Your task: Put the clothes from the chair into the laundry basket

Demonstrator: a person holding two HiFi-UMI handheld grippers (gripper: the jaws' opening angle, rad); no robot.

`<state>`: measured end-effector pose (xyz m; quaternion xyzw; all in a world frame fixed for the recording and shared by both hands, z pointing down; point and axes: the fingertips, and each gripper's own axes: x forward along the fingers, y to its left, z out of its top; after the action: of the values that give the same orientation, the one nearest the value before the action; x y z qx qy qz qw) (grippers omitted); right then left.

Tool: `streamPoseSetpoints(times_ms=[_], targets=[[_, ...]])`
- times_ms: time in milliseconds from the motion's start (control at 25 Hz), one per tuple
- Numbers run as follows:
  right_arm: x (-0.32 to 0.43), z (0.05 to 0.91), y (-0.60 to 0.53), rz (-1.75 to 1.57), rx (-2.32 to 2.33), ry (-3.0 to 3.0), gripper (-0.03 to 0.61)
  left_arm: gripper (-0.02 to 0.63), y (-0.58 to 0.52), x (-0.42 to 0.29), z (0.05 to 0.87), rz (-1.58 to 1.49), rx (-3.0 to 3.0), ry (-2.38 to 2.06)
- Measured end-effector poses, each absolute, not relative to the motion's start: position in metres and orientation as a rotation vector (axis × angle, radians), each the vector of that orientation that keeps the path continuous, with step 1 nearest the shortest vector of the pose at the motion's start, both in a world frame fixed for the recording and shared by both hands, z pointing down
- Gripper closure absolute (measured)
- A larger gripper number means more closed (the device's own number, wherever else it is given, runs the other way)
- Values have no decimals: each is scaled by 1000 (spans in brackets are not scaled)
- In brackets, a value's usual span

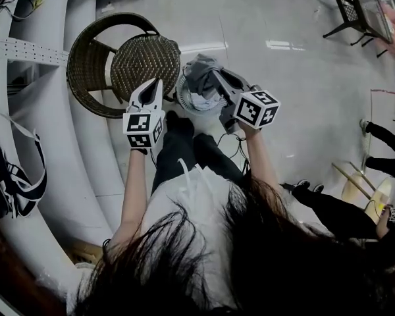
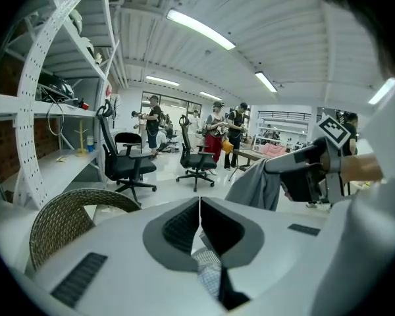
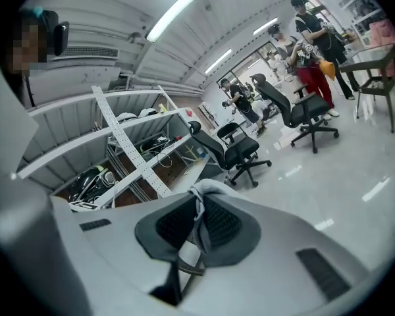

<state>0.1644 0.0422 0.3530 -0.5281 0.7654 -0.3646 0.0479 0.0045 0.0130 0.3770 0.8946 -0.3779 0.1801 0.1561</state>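
A round wicker chair (image 1: pixel 141 58) stands at the upper left, its seat bare. Just to its right sits a white laundry basket (image 1: pixel 186 99) with pale clothes inside. My right gripper (image 1: pixel 212 78) is shut on a grey garment (image 1: pixel 203 70) that hangs over the basket. In the right gripper view the grey cloth (image 3: pixel 199 209) is pinched between the closed jaws of my right gripper (image 3: pixel 197 199). My left gripper (image 1: pixel 155 84) is shut and holds nothing, its tips by the chair's front edge. The left gripper view shows the garment (image 2: pixel 257 186) dangling beside the left gripper (image 2: pixel 199 201) and the chair (image 2: pixel 59 222).
A white shelving rack (image 1: pixel 33 110) runs along the left. Black office chairs (image 2: pixel 125 163) stand farther off on the glossy floor. Another person's legs (image 1: pixel 336 209) are at the right, and a dark cable (image 1: pixel 234 150) lies near the feet.
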Motion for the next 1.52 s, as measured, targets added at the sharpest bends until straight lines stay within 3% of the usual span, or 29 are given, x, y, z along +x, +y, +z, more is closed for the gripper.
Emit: streamPoseSetpoints(times_ms=[680, 1520], targets=[[212, 389, 127, -1210, -1715, 2249, 535, 594, 78, 83, 373, 584, 2659, -896], [198, 594, 112, -1728, -1883, 2077, 535, 595, 27, 97, 484, 819, 2681, -640]])
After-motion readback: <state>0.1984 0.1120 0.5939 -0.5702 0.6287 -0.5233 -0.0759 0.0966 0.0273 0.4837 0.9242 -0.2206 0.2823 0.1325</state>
